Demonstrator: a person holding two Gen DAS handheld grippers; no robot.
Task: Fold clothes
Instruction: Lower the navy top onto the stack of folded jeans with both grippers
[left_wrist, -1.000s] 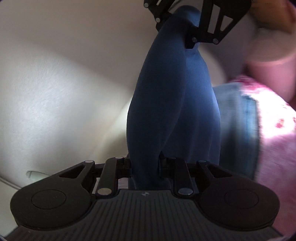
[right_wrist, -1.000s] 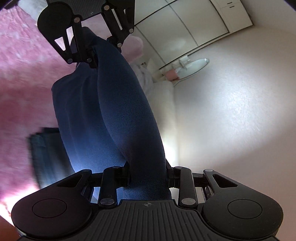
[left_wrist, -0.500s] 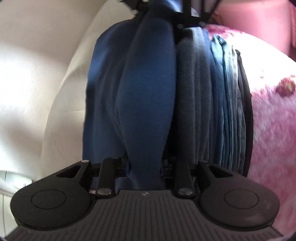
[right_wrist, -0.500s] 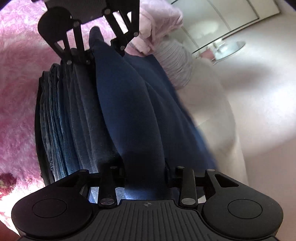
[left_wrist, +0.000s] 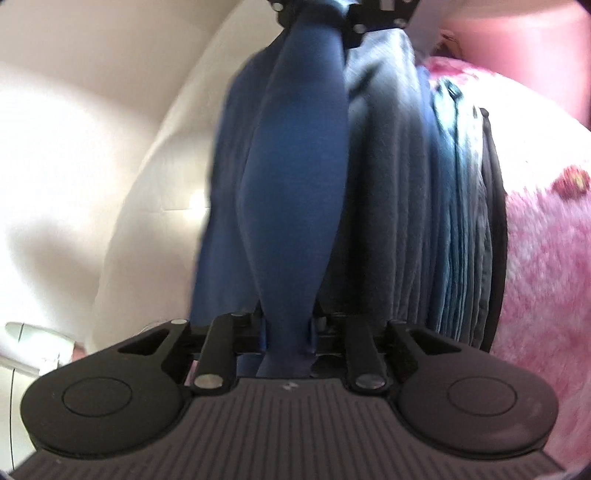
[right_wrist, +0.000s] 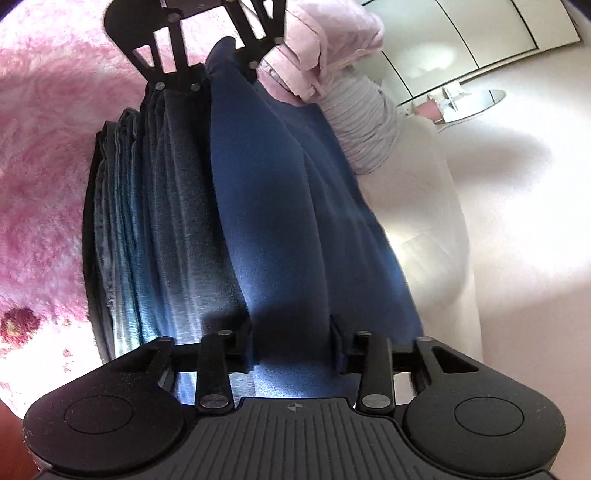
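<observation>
A dark blue garment (left_wrist: 295, 166) stretches as a folded band between my two grippers. It lies along the top of a stack of folded grey and denim clothes (left_wrist: 424, 203). My left gripper (left_wrist: 288, 332) pinches one end of the garment, its jaws closing on the cloth. The right gripper (left_wrist: 343, 22) shows at the far end. In the right wrist view the blue garment (right_wrist: 266, 184) fills the gap of my right gripper (right_wrist: 293, 347), jaws closing, pads against the cloth. The left gripper (right_wrist: 221, 74) grips the far end, beside the stack (right_wrist: 147, 203).
The stack rests on a fluffy pink blanket (right_wrist: 37, 184), which also shows beside it in the left wrist view (left_wrist: 546, 258). A pink garment (right_wrist: 332, 48) and a pale striped one (right_wrist: 362, 125) lie behind the blue cloth. A white padded edge (right_wrist: 443, 221) runs along the other side.
Both grippers came down with the blue garment. It hung in the air between them before; now it lies on the folded stack, which has come close in both views.
</observation>
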